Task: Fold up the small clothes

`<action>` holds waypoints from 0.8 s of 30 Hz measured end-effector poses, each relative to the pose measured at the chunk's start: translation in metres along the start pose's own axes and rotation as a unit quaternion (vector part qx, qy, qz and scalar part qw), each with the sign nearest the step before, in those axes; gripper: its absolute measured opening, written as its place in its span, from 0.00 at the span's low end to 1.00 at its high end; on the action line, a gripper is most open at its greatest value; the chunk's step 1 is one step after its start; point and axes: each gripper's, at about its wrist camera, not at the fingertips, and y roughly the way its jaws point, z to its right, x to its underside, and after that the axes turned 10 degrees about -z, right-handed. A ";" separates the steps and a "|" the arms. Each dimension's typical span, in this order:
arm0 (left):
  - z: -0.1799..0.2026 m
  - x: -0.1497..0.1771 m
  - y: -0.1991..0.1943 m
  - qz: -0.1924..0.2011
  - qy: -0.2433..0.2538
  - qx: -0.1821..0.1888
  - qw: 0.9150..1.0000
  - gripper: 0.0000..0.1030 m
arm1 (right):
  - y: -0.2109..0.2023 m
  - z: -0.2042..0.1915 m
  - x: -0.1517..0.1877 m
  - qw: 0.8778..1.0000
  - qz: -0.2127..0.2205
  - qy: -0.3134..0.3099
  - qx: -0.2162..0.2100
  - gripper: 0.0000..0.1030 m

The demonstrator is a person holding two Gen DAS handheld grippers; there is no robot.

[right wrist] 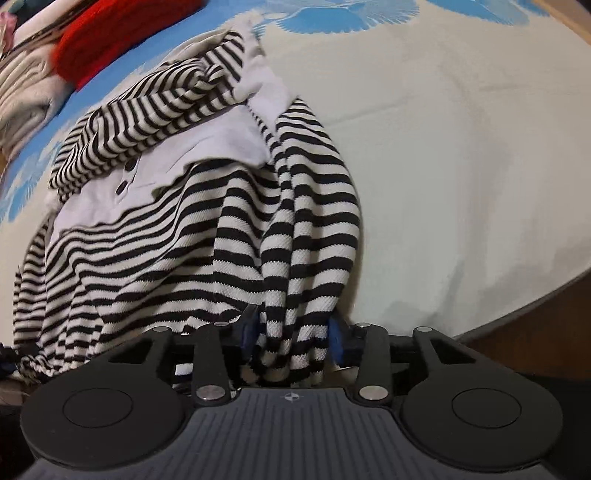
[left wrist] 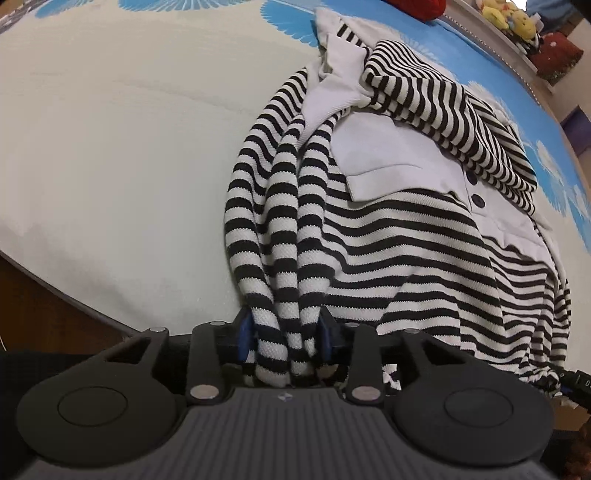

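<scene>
A small black-and-white striped shirt (left wrist: 388, 236) with a white collar panel and dark buttons lies on a pale bed cover. My left gripper (left wrist: 284, 336) is shut on a bunched fold of the shirt's left bottom edge. My right gripper (right wrist: 291, 336) is shut on a bunched fold of the shirt (right wrist: 177, 229) at its right bottom edge. A striped sleeve (left wrist: 443, 110) lies folded across the upper chest. The cloth between the two grippers hangs slack near the bed's front edge.
The pale bed cover (left wrist: 110, 147) with blue leaf prints spreads around the shirt. A red knitted item (right wrist: 122, 40) and folded light cloth (right wrist: 22, 85) lie at the far side. Stuffed toys (left wrist: 509, 18) sit on a shelf behind. The bed's wooden edge (right wrist: 517, 332) is close below.
</scene>
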 end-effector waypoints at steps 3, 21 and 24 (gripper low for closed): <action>0.002 0.001 -0.001 0.006 0.008 0.002 1.000 0.19 | 0.000 -0.001 0.000 1.000 0.001 -0.003 -0.004 0.34; 0.023 0.010 -0.059 0.105 0.069 0.027 0.992 0.09 | -0.066 0.005 -0.003 0.990 0.123 0.005 -0.068 0.09; 0.032 0.011 -0.086 0.130 0.093 0.039 0.986 0.09 | -0.100 0.015 -0.007 0.984 0.154 0.015 -0.093 0.08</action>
